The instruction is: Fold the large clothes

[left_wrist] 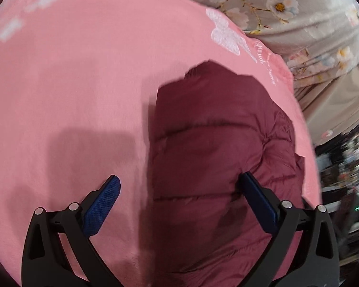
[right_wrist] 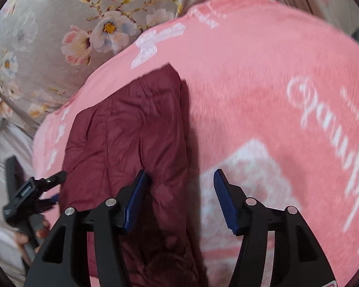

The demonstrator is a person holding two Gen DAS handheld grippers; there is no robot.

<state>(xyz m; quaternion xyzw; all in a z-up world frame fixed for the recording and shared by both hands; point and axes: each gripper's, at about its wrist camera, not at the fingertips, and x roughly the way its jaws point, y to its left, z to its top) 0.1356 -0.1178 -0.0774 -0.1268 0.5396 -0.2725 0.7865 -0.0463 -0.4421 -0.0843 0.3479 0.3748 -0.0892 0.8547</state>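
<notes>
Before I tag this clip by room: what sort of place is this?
Probably a bedroom: a fuzzy pink blanket with white lettering covers what looks like a bed, grey floral bedding lies behind it, and a folded maroon quilted jacket rests on top.

A fuzzy pink blanket (left_wrist: 72, 95) is covering pretty much the whole surface in both views, with white butterfly prints and some cursive lettering (right_wrist: 334, 143) running down the right side of the right wrist frame. Behind it a grey floral sheet (right_wrist: 48, 35) with white and yellow flowers is filling the upper left there and showing in the upper right of the left wrist view. At the far right edge of that view, some dark blurry clutter (left_wrist: 341, 167) is peeking in, too smeared to make out.
</notes>
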